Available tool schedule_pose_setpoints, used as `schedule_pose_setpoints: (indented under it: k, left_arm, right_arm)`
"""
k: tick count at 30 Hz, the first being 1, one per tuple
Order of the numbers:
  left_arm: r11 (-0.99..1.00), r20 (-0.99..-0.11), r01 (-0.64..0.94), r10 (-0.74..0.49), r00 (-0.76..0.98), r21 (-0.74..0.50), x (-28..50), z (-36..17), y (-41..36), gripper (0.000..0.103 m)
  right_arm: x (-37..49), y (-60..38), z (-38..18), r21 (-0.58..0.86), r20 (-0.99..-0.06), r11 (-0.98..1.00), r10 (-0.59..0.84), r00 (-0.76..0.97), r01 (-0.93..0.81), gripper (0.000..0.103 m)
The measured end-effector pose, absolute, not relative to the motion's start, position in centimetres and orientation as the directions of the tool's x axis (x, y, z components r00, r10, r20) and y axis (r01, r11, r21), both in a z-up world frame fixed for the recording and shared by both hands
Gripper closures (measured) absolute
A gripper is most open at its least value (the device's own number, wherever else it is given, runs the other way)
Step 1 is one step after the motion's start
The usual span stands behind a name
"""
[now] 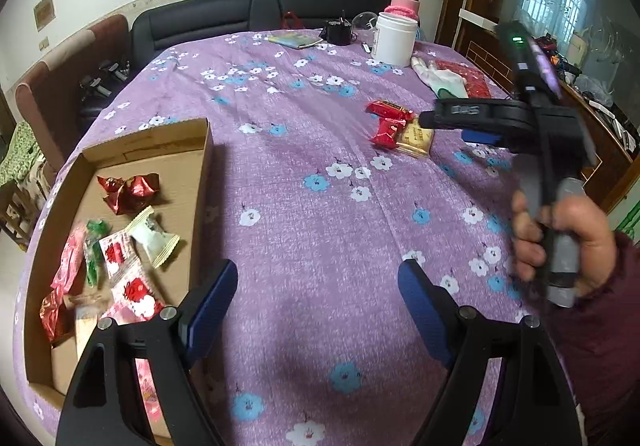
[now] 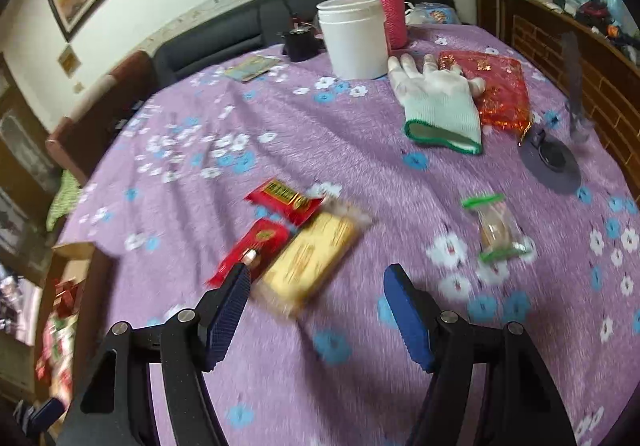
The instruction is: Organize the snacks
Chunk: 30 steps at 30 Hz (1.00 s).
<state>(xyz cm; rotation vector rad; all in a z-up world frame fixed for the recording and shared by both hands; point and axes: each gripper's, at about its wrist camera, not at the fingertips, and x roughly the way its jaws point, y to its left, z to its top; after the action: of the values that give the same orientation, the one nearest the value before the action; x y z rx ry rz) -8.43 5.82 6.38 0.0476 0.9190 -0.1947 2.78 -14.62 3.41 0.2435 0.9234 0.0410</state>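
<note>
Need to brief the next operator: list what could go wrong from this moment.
1. The right gripper, open, nears three overlapping snacks: the yellow packet lies against two red packets. Closing there may pinch more than one or push them apart.
2. The right wrist view is motion-blurred, so the approach looks fast; it could overshoot.
3. The clear green-ended snack lies apart to the right and could be missed.
4. The left gripper hangs open beside the cardboard box and could bump its wall.
</note>
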Motion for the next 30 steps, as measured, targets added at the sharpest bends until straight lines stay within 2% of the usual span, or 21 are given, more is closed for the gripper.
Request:
schedule_pose_setpoints:
  k: [10,11,12,14,15,17,21,30]
  left_arm:
    - [0.979,-0.797,0.202,-0.134,0.589,-0.015,-3.1,6.5,4.7,0.021]
    - [0.980,-0.803,0.198,-0.138,0.580,-0.026,-2.1,6.4,4.6,0.021]
    - [0.980,-0.811,0.191,-0.150,0.566,-0.048,-1.1,6.2,4.5,0.021]
    - [0.980,-0.824,0.177,-0.170,0.541,-0.086,0.2,5.8,4.3,0.021]
    - [0.980,-0.829,0.171,-0.181,0.529,-0.104,0.8,5.6,4.1,0.021]
    - [0.978,-0.835,0.170,-0.192,0.516,-0.120,2.1,5.3,3.4,0.021]
    - [0.973,-0.826,0.219,-0.186,0.532,-0.078,3.6,4.8,1.3,0.022]
    - [0.927,-0.826,0.368,-0.149,0.544,0.076,7.9,2.5,-4.9,0.022]
  right_arm:
    - [5.1,-13.7,1.5,0.167,-0.790,0.984,0.101,0.604,0.055,0.031]
    - [5.1,-13.5,1.5,0.154,-0.787,0.987,0.093,0.610,0.047,0.036]
    - [5.1,-13.3,1.4,0.122,-0.785,0.992,0.071,0.615,0.042,0.045]
    - [4.9,-13.4,1.4,0.110,-0.782,0.993,0.067,0.619,0.031,0.050]
    - [4.9,-13.6,1.5,0.116,-0.786,0.993,0.071,0.614,0.035,0.058]
    - [4.9,-14.1,1.6,0.125,-0.796,0.991,0.077,0.600,0.038,0.063]
    - [4.5,-16.3,1.7,0.179,-0.821,0.981,0.107,0.561,0.075,0.068]
    - [4.6,-18.4,1.6,0.256,-0.835,0.963,0.176,0.521,0.084,0.070]
